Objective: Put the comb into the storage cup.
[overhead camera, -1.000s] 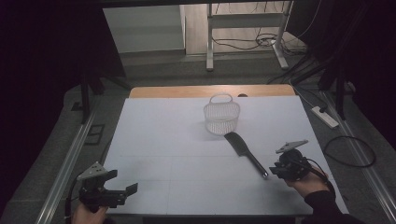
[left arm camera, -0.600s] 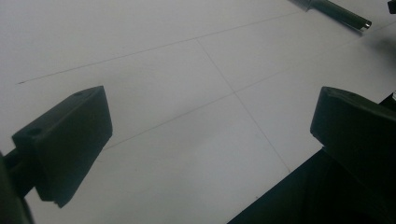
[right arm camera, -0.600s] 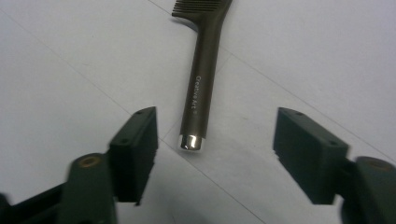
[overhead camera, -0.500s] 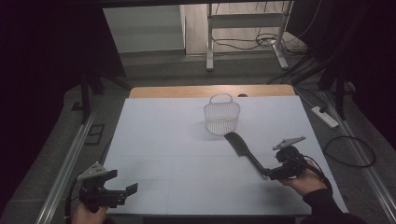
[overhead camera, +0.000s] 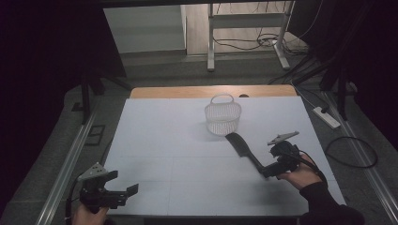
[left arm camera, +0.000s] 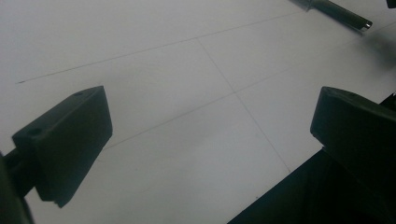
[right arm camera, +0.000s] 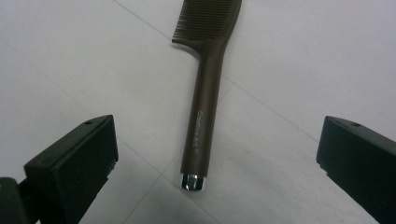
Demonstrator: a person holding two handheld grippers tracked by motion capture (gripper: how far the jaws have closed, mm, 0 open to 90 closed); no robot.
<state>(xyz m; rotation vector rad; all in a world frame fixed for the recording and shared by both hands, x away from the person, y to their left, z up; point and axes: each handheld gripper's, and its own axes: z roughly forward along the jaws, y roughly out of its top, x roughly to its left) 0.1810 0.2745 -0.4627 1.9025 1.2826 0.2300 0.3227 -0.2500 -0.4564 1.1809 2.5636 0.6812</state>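
A dark brown comb (overhead camera: 244, 149) lies flat on the white table, its toothed head toward the wire basket (overhead camera: 222, 116) and its handle (right arm camera: 203, 130) pointing at my right gripper (overhead camera: 270, 169). That gripper is open, its jaws spread wide on either side of the handle's metal-capped end without touching it. My left gripper (overhead camera: 123, 191) is open too, low over the table's near left corner with nothing between its jaws; in the left gripper view the comb's handle tip (left arm camera: 345, 14) lies far off at the top right.
The white table top (overhead camera: 164, 140) has a wooden strip along its far edge. Metal rails run down both sides of the table. A power strip (overhead camera: 328, 118) and cables lie on the floor to the right.
My right gripper has moved left and toward the comb, and its open jaws now flank the handle's end. The left gripper has stayed where it was.
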